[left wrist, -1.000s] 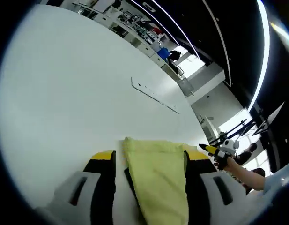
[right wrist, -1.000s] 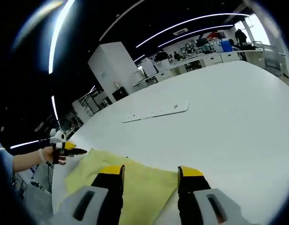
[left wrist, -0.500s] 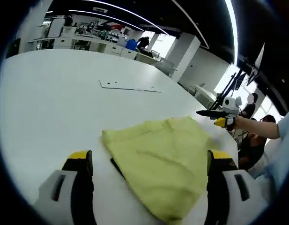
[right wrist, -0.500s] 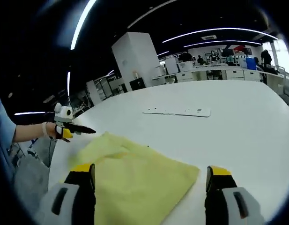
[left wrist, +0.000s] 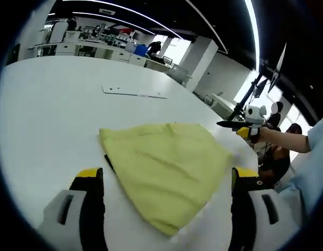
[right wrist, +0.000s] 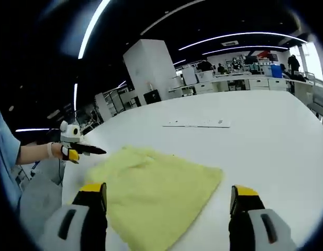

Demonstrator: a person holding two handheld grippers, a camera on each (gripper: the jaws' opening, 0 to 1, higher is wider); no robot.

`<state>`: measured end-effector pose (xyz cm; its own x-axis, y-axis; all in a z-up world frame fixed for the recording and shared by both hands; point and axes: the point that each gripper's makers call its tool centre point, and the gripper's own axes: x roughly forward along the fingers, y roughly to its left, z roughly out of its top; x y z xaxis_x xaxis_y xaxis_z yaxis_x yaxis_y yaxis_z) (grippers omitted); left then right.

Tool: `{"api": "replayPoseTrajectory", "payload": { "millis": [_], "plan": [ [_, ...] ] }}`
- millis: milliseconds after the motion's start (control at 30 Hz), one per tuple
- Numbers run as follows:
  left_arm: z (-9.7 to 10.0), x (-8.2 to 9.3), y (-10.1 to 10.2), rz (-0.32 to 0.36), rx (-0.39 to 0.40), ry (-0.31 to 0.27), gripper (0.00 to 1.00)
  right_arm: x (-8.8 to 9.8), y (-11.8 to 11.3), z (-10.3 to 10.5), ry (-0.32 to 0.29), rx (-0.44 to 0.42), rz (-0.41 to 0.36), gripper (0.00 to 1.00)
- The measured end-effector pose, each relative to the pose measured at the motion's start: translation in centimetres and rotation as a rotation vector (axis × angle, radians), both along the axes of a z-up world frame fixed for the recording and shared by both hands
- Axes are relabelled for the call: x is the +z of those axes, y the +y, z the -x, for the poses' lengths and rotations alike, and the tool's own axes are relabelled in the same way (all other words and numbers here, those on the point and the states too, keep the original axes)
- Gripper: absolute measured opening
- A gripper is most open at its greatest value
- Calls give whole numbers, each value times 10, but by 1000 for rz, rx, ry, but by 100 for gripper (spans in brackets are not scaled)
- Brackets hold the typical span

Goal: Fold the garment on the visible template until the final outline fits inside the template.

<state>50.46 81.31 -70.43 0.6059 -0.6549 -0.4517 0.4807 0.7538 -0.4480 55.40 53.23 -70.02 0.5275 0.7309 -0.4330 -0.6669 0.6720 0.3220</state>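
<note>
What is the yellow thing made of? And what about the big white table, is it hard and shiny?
The yellow garment looks like soft woven cloth, matte; it lies limp with gentle wrinkles and a folded edge. The exact fabric is not clear. The white table looks hard and smooth, probably a laminate or painted board, with a dull sheen but no sharp reflections.

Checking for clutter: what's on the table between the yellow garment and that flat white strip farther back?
Nothing: in the left gripper view, bare white table separates the yellow garment from the flat white strip.
</note>
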Motion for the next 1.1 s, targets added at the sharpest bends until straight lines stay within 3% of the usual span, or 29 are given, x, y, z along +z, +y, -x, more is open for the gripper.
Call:
{"api": "replayPoseTrajectory", "payload": {
  "millis": [367, 567, 667, 800, 867, 1100],
  "plan": [
    [38, 14, 2, -13, 12, -40, 95, 10, -12, 43, -13, -21, 0, 99],
    [59, 8, 5, -16, 19, -32, 91, 0, -15, 69, -10, -5, 22, 94],
    [71, 0, 6, -35, 2, -19, 87, -10, -18, 73, -11, -1, 32, 88],
    [81, -7, 12, -40, 1, 0, 83, -17, -24, 81, -1, 13, 41, 72],
    [84, -10, 15, -42, 7, 3, 80, -20, -27, 81, 4, 3, 41, 71],
    [84, -25, 20, -51, 9, 34, 58, -30, -31, 86, 53, 0, 37, 54]
  ]
}}
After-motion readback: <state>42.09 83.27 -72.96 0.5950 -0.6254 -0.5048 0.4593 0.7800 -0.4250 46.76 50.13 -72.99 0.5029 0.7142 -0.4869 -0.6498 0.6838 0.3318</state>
